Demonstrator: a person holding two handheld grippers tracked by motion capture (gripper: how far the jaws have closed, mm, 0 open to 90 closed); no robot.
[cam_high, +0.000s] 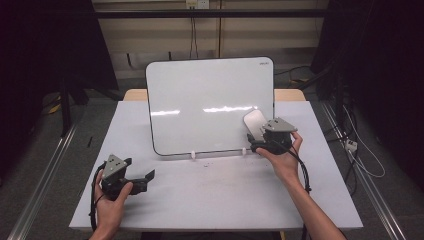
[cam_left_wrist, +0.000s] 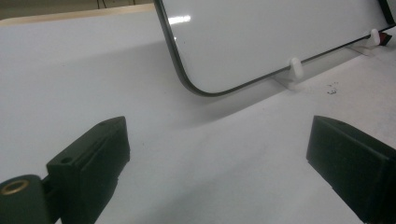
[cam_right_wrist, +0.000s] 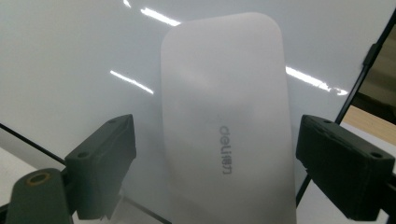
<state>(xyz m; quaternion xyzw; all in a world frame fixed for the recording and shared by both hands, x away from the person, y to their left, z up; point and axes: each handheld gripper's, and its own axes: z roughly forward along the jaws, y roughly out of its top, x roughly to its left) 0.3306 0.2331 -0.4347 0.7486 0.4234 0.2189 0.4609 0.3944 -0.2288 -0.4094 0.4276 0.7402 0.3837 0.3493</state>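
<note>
A white whiteboard with a dark rim stands tilted back on small white feet at the back of the table. A white eraser with a grey printed logo rests flat against the board's lower right part. My right gripper is right at it. Its jaws stand open on either side of the eraser, with a gap at the left one. My left gripper rests low at the table's front left, open and empty, facing the board's lower left corner.
The white table top stretches bare in front of the board, with a few small dark specks near the feet. Metal rails run along the floor at both sides. Cables lie on the floor at the right.
</note>
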